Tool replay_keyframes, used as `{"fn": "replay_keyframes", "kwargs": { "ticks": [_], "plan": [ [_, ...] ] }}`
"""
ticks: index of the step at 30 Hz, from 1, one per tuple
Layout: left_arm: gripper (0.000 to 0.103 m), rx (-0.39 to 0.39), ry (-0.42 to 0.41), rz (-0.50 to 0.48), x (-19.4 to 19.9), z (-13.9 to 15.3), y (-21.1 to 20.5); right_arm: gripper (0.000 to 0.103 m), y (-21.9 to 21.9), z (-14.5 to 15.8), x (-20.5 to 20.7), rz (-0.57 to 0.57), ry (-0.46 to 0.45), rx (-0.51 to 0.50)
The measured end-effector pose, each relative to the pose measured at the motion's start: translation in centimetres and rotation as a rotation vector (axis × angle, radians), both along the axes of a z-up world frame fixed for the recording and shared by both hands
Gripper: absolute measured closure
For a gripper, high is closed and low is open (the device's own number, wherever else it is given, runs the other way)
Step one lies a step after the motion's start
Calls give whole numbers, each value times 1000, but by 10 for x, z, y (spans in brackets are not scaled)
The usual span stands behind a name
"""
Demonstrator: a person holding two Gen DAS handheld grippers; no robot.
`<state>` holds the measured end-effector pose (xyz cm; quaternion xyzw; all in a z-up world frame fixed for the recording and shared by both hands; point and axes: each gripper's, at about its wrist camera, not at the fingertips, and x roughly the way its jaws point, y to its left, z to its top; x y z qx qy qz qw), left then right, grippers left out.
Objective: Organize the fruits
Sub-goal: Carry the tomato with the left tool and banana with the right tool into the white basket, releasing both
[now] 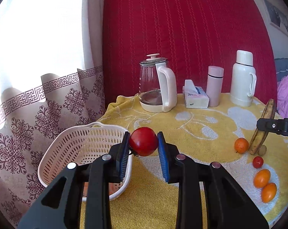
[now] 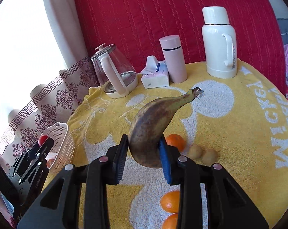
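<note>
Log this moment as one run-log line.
left gripper: shut on red tomato beside white slotted plastic basket | right gripper: shut on brown-spotted banana, lifted

Both views are fisheye, each looking forward along its own jaws, close above the yellow-towelled surface (image 1: 201, 131) and facing the far red backdrop (image 1: 182, 28). The left wrist view sits near the left edge, with the white basket (image 1: 83, 137) close at its left and the curtain (image 1: 39, 105) beyond. The right wrist view sits further right and higher, tilted down. Both share the far row: glass kettle (image 2: 113, 70), tissue pack (image 2: 155, 76), pink flask (image 2: 173, 57), white thermos (image 2: 218, 43). Each view catches the other gripper at its edge.
</note>
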<state>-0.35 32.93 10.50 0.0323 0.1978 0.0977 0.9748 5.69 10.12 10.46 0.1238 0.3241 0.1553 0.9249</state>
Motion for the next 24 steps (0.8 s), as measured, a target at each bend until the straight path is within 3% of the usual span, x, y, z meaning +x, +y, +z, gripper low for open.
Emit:
{"fn": "replay_keyframes", "kwargs": {
  "ticks": [16, 21, 24],
  "plan": [
    [74, -27, 22, 110, 7, -3, 46, 71, 100, 27, -6, 203, -44, -35],
    [73, -70, 43, 149, 10, -4, 62, 71, 127, 35, -7, 254, -60, -44],
    [69, -80, 43, 198, 10, -3, 73, 71, 141, 38, -8, 276, -65, -45]
  ]
}}
